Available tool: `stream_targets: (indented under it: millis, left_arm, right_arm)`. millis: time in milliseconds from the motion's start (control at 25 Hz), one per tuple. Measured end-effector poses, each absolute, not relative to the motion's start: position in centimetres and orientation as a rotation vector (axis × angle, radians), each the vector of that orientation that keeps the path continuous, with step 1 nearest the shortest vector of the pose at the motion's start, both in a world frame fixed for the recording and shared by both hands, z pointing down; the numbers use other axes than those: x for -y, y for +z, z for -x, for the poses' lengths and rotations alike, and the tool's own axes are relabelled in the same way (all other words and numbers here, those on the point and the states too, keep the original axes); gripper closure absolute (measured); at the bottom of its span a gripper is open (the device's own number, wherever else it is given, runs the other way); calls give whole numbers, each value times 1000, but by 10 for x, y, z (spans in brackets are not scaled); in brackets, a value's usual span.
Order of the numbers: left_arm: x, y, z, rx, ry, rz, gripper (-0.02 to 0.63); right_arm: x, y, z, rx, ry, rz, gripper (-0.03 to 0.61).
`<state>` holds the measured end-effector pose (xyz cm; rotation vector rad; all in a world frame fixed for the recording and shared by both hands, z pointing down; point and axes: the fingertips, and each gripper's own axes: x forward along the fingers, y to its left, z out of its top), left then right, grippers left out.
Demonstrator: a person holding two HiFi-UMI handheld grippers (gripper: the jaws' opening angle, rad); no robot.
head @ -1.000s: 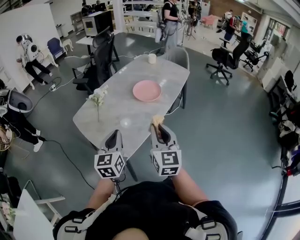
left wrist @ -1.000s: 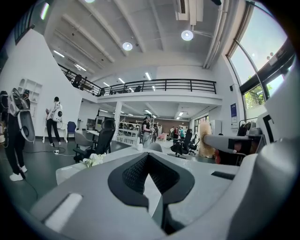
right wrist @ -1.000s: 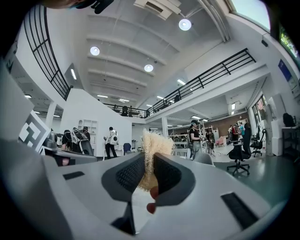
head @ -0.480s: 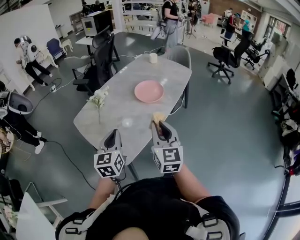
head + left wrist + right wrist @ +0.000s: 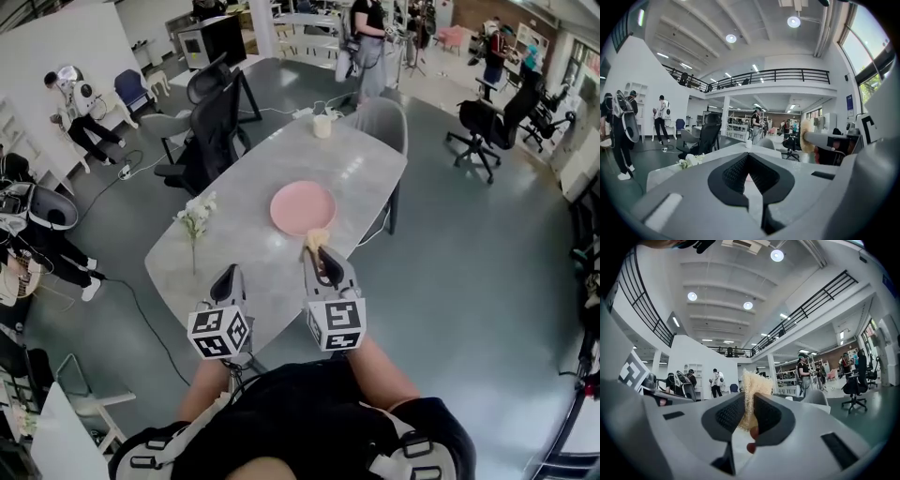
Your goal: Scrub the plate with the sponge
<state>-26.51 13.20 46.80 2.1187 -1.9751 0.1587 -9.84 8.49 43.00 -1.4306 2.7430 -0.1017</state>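
Room: big open hall with a grey floor [image 5: 469,281]; people and office chairs stand well apart from the table.
Surface: pale stone-look table [image 5: 356,169] running away from the person, its near end under both grippers.
Left gripper [image 5: 228,274]: jaws pressed together with nothing between them, held over the table's near end.
Right gripper [image 5: 318,256]: jaws clamped on the sponge [image 5: 317,238], a yellow fibrous pad that sticks out past the tips.
Plate [image 5: 303,207]: pink, lying flat on the table just beyond the sponge. In the head view the sponge's end meets the plate's near rim; whether they touch, I cannot tell.
Edges: the plate sits toward the table's right long edge, white flowers [image 5: 195,214] stand near the left edge, and a white cup [image 5: 322,126] is at the far end.
Open room: there is bare tabletop between the flowers and the plate, and wide floor to the right of the table.
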Motion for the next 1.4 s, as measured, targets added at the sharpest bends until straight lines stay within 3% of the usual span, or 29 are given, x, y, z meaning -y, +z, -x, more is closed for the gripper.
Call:
stream_targets:
  millis: [600,1320,1400]
  left_arm:
    - [65,454,187,2138,197,-1970,617]
    - [119,493,215,2190,383,-1828,617]
    - [128,507,223,2191,387,-1800,593]
  right_arm:
    - [127,438,24,-2887,-187,1232,520]
    - [178,437,29,-2983,-198,1172,520]
    - [183,440,24,-2978,-199,1203,520]
